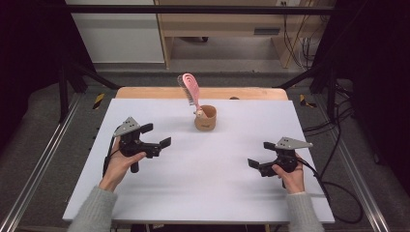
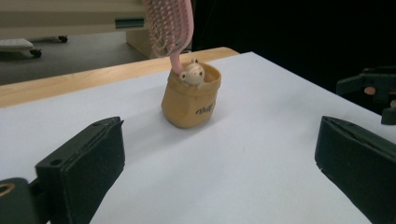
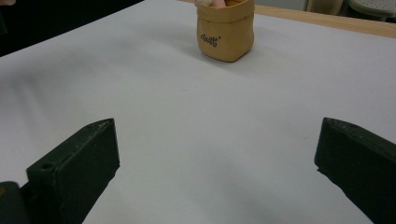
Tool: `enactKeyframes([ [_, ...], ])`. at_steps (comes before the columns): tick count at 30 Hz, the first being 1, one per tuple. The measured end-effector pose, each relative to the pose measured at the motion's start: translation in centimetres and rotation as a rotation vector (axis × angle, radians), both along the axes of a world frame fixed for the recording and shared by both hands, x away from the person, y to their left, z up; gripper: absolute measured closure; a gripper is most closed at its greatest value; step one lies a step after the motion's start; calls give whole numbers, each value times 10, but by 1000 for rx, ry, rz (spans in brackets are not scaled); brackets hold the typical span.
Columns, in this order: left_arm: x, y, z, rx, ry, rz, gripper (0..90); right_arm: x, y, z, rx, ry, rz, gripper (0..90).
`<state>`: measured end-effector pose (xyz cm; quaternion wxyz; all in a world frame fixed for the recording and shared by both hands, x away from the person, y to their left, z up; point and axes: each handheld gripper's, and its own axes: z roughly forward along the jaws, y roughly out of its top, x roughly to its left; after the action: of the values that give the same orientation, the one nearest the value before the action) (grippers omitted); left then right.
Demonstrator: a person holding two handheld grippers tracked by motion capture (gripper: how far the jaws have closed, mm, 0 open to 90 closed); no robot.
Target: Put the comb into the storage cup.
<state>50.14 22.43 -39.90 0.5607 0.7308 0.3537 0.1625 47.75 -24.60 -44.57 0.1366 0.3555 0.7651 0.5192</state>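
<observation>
The pink brush [image 1: 189,89] stands upright in the pouch [image 1: 205,119], ahead of both released claws, nearer the left claw [image 1: 155,136]

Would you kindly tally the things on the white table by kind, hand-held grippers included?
Hand-held grippers: 2, left and right, both open and empty
Tan pouch-like holder: 1
Pink hairbrush, standing in the holder: 1
Small cream figure at the holder's rim: 1
Total: 5
</observation>
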Motion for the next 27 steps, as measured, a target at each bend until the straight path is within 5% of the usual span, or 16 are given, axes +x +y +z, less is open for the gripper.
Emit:
enactKeyframes([
  [13, -12, 20, -34, 0, 53, 14, 17, 0, 0, -1, -10, 0, 4, 5],
  [27, -23, 41, -49, 39, 64, 54, 18, -1, 0, -1, -18, -8, 4, 6],
])
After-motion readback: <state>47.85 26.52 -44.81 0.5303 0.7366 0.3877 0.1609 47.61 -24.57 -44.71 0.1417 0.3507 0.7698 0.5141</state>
